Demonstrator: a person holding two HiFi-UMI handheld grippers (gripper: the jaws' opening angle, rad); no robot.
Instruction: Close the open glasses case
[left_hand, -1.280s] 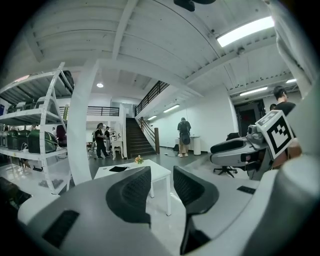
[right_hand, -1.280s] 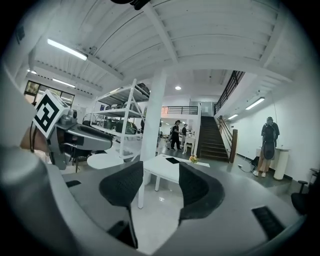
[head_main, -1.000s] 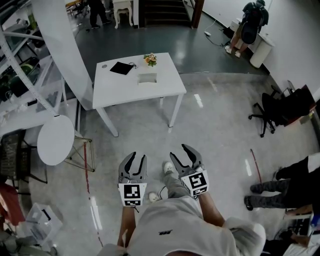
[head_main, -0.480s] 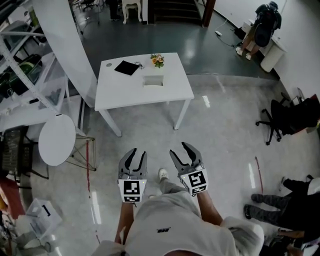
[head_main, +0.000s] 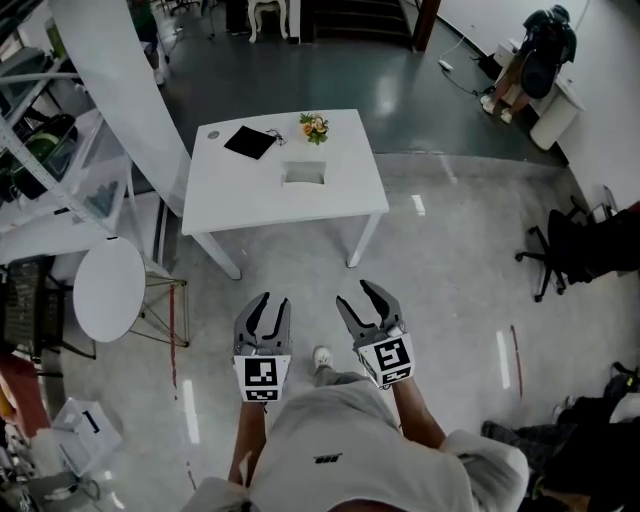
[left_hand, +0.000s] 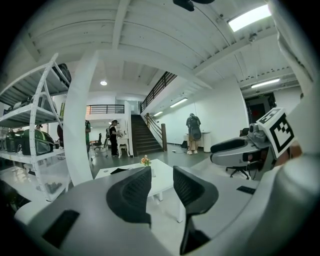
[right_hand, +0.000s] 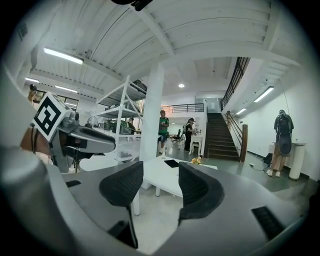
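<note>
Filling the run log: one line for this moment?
stage: pre-contact; left claw: open, empty; right claw: open, empty; white table: ahead, not reached

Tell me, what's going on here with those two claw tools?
A person stands on the floor, a little short of a white table, holding a left gripper and a right gripper. Both are open and empty. On the table sit a small open white box, probably the glasses case to be closed, some flowers and a flat black item. Neither gripper is near the table.
</note>
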